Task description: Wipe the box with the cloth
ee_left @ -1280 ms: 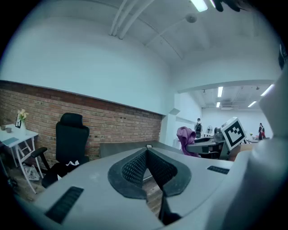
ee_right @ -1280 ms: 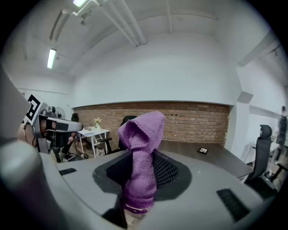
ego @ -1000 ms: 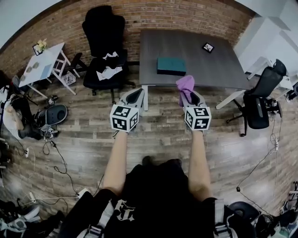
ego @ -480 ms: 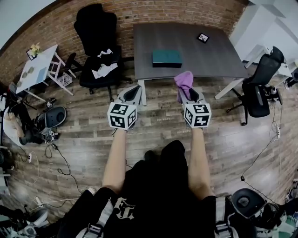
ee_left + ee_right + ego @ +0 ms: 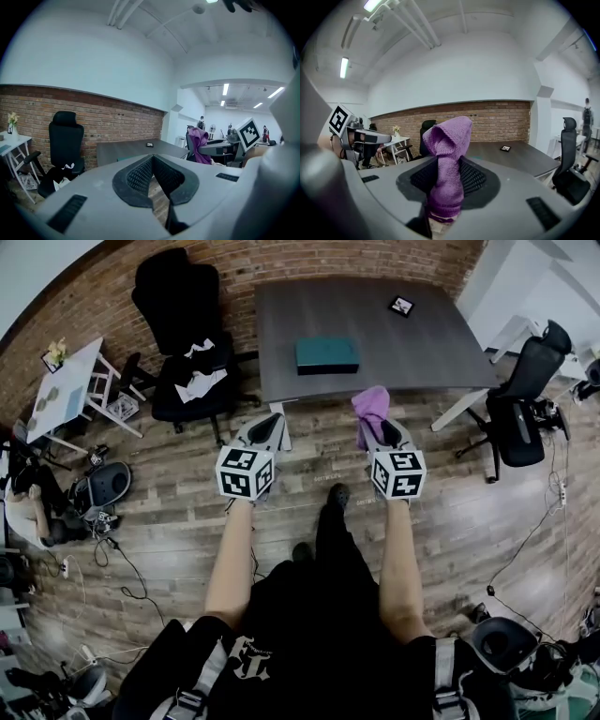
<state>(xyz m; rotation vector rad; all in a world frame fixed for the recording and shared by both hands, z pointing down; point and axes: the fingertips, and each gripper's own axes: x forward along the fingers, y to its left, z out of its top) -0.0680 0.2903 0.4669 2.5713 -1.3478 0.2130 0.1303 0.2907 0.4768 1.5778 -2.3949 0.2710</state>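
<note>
The cloth [image 5: 447,140] is a purple, nubbly knit, bunched into an upright fold and clamped in the right tool [image 5: 445,164]. The left tool [image 5: 152,159] has its ribbed pads closed together, with nothing between them. The box [image 5: 327,354] is flat, teal and rectangular. It lies on the smooth grey bench [image 5: 412,343], its long axis along the near edge. Bare benchtop surrounds it. Both tools hang over the plank floor [image 5: 309,474], short of that edge. A black chair [image 5: 183,324] stands at the bench's left. The small dark square [image 5: 401,306] at the far corner may be a frame.

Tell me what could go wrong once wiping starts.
The right tongs pinch only a bunched strip of the purple cloth; it might slip out under rubbing. The teal box lies unheld on the table, and the left tongs are nowhere near it, so it could slide.
</note>
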